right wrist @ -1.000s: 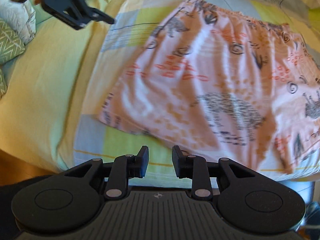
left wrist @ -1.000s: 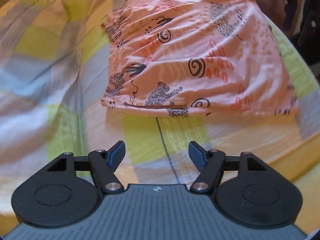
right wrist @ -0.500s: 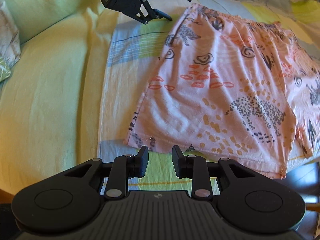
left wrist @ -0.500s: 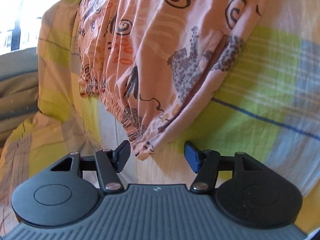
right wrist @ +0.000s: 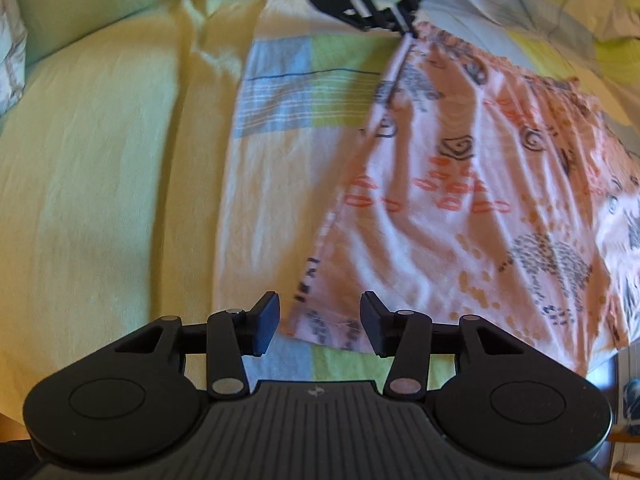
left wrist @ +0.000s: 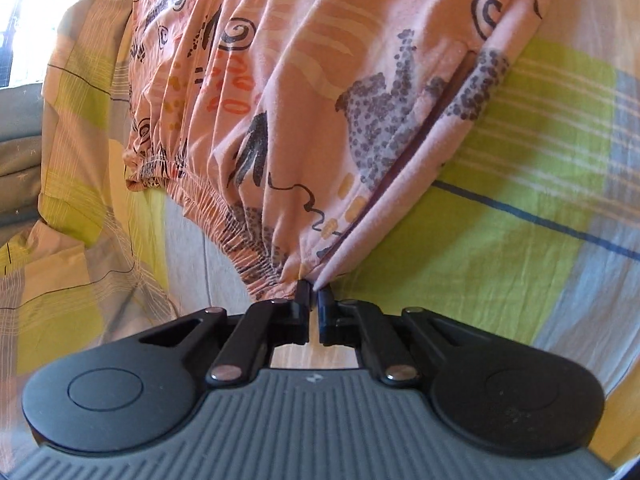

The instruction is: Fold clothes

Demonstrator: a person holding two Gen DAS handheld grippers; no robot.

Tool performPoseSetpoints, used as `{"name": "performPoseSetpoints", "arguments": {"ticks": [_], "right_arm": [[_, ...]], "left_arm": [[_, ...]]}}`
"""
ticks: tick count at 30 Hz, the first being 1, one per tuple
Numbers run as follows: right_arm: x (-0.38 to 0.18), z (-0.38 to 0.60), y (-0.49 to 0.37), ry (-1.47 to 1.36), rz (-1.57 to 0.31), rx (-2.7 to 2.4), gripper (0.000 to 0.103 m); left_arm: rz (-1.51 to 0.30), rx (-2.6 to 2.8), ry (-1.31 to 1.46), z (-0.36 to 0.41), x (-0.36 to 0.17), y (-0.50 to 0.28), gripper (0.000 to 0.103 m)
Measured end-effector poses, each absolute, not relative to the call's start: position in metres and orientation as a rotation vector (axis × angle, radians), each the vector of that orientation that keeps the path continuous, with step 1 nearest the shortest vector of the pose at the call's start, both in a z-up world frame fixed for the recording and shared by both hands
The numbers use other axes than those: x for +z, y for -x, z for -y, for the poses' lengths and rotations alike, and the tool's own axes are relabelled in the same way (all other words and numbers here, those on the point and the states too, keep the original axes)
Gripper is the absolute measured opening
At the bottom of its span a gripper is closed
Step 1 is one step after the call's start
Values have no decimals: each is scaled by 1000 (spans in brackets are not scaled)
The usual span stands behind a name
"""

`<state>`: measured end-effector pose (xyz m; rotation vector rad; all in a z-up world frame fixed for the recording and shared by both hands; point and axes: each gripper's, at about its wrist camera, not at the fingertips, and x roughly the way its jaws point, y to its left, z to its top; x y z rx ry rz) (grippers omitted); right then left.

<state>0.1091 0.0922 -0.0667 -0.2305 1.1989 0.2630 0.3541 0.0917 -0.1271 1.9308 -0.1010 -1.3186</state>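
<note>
The left gripper point(left wrist: 314, 294) is pressed together on the waistband corner of the pink shorts point(left wrist: 320, 120), pinching the fabric at its tips. The right gripper point(right wrist: 320, 320) is spreading, its jaws opening, with the near hem corner of the shorts lying just between and beyond the fingers, not pressed. The shorts lie spread flat on a checked sheet point(right wrist: 280, 92), with a plain yellow-green cover point(right wrist: 100, 160) beside it.

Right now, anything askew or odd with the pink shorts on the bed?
Nothing damaged. The pink patterned cotton shorts lie wrinkled and skewed across the checked bedsheet. The left gripper pinches the waistband corner; the right gripper, jaws opening, straddles the hem corner.
</note>
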Motion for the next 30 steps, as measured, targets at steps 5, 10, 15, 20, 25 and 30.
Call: {"name": "performPoseSetpoints", "arguments": {"ticks": [5,10,15,20,25,30], "right_arm": [[-85,-113,-95,417,-1178,272,40],[-75,-96,-100,348,-1185,252,3],[-35,-69,-113,254,-1154,224,2],[29,-27,-120,198,-1116,169,2],[77,24,-120,186,-1097,70,2],[100,86,-118,168,-1088,-26,2]], "left_arm": [[99,-1312,-1918,-98,-127,-354,2],[7,-1270,-1883,-90,-121,-352,0],[-41,-1275,-1843,-85,-91,-349,0],[-63,-1289,-1809,-68,-43,-347,0],[-102,-1276,-1782,-34,-1,-350,0],[-176,-1260,-1769,15,23,-351,0]]}}
